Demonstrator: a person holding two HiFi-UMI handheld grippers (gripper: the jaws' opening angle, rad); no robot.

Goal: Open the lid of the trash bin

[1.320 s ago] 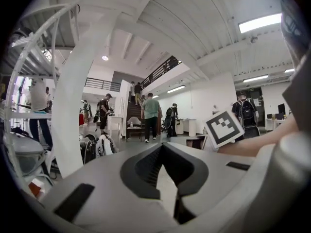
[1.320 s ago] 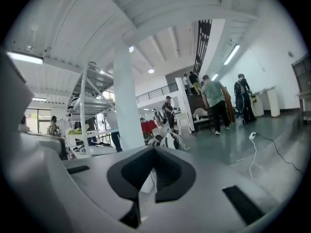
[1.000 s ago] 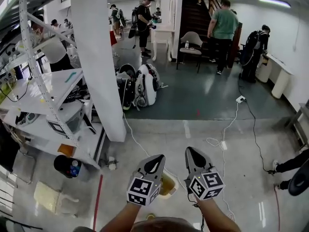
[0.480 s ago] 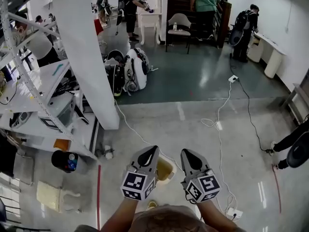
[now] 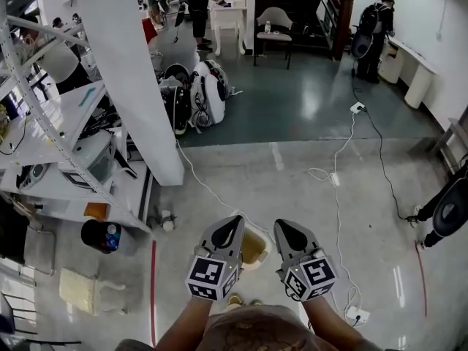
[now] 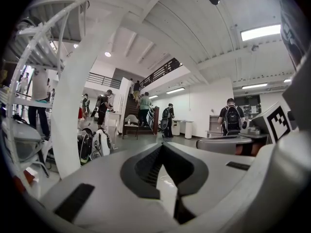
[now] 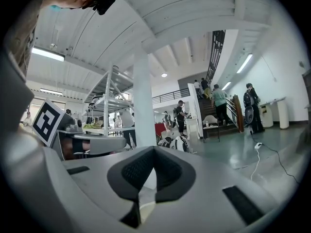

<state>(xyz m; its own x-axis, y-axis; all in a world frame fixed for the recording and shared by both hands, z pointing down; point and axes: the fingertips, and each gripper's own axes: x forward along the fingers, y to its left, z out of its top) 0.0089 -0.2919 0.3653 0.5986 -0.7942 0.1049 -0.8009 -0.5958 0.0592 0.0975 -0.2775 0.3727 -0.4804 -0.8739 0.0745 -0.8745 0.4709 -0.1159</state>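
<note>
Carried empty, jaws together, the left hand-held gripper and right hand-held gripper are poised, apparently for approach, above the cream plastic trash bin stood on the grey polished floor.

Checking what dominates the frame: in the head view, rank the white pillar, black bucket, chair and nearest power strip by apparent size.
1. pillar, by far the largest.
2. black bucket and chair look about alike. The chair is much farther off, so I won't rank them.
3. power strip, smallest.
</note>
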